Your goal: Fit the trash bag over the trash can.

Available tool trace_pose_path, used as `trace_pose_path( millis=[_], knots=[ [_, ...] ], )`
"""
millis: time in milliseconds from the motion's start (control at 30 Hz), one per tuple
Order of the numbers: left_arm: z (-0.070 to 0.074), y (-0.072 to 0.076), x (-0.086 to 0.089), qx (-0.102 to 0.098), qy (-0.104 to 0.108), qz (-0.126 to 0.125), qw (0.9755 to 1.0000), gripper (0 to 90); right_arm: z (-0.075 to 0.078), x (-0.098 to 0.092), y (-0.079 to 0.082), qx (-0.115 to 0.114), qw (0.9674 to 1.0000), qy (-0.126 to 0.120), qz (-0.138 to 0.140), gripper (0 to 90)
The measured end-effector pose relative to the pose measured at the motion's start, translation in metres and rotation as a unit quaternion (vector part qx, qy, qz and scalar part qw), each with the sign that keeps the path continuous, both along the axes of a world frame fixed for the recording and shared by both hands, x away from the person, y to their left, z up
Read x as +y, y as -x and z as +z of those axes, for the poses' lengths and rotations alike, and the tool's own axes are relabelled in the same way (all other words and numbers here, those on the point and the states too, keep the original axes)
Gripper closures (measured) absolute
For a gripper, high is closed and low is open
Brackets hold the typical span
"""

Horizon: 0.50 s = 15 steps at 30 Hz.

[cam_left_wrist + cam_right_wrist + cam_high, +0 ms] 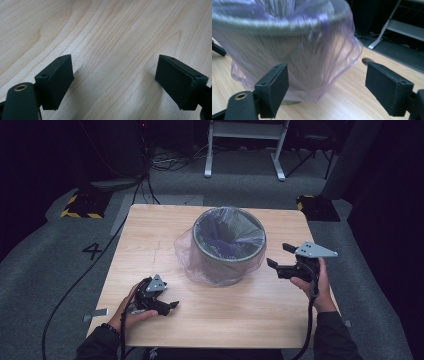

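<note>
A grey bin [227, 247] lined with a thin purple plastic bag [192, 255] stands upright in the middle of the wooden table [150, 235]. The bag hangs loosely over the rim and down the outside. My right gripper [279, 256] is raised just right of the bin, pointing at it, open and holding nothing. In the right gripper view the bag [287, 50] and bin rim loom close ahead of the right gripper [327, 85]. My left gripper [170, 306] rests low near the table's front left, open; in the left gripper view the left gripper [115, 82] has bare wood between its jaws.
The table's front edge lies close to both hands. A small round hole [367, 60] is in the tabletop beyond the bin. Around the table is grey carpet with cables, yellow-black striped blocks [80, 206] and a white metal stand [245, 145] at the back.
</note>
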State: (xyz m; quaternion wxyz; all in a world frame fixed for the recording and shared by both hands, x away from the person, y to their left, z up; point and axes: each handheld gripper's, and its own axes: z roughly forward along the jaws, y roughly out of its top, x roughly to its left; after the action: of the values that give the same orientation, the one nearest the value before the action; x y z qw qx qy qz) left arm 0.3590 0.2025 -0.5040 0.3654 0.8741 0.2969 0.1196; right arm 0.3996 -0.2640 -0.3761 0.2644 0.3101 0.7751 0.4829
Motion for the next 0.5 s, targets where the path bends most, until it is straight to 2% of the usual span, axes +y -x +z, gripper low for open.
trace_pose_path(
  millis=[200,500],
  knots=[
    [0.0,-0.001,-0.001,-0.001,0.002,0.004,1.0,14.5,0.019,0.008,-0.002,-0.013,0.9998,-0.001,0.013,19.3],
    [0.0,-0.001,-0.001,-0.001,0.002,0.004,1.0,14.5,0.037,0.011,-0.004,-0.026,0.9995,-0.006,0.017,19.3]
  ],
)
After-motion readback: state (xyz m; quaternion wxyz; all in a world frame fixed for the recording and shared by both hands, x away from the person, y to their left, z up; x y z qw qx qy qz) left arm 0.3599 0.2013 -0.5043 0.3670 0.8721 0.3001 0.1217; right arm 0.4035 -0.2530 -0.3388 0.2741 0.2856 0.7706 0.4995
